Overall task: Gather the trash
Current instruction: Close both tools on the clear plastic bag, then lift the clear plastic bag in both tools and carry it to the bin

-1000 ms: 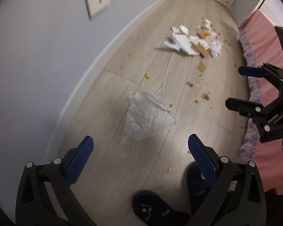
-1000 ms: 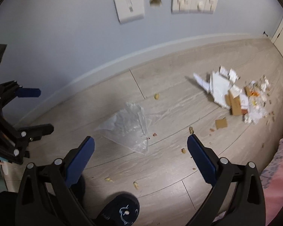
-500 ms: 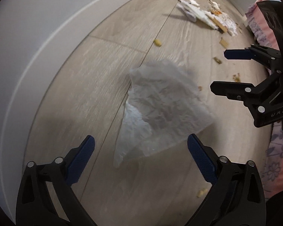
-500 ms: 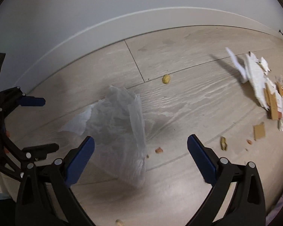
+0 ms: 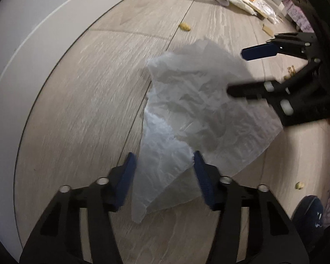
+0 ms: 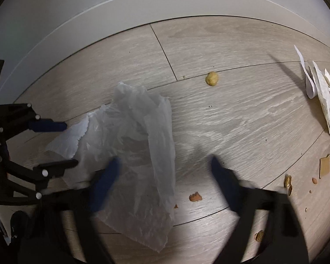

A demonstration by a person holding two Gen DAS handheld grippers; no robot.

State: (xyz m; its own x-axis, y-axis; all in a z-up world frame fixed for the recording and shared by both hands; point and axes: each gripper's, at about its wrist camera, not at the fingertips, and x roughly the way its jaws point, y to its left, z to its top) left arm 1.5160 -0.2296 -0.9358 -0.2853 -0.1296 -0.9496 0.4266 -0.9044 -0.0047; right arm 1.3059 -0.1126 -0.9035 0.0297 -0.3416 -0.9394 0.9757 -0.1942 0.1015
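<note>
a crumpled clear plastic bag [image 5: 200,114] lies flat on the pale wood-plank floor [image 5: 81,101], near the white baseboard [image 5: 33,44] that runs along the wall.

the left gripper [image 5: 162,171] points steeply down over the bag's narrow lower end. its 2 blue-padded jaws are closing and stand at a medium gap, with the thin tail of the bag lying between them; the pads do not yet press on the plastic. in the right wrist view this gripper [image 6: 69,143] comes in from the left edge, its tips at the bag's torn white edge.

the right gripper [image 6: 165,176] also points down, blurred by motion. its jaws are closing too but are wider apart; the left finger sits over the bag's right half, the other finger over bare floor, and nothing is pinched. in the left wrist view the right gripper [image 5: 235,72] reaches in from the right, 1 finger lying across the bag's upper right part.

a yellowish crumb [image 6: 211,78] sits on the floor beyond the bag, well apart from it. an orange crumb [image 6: 195,197] lies just to the right of the bag's lower part. more scraps, white paper [image 6: 319,88] and brown cardboard bits [image 6: 324,166], are piled toward the far right of the floor. a dark blue slipper [image 5: 308,211] shows at the lower right of the left wrist view.
</note>
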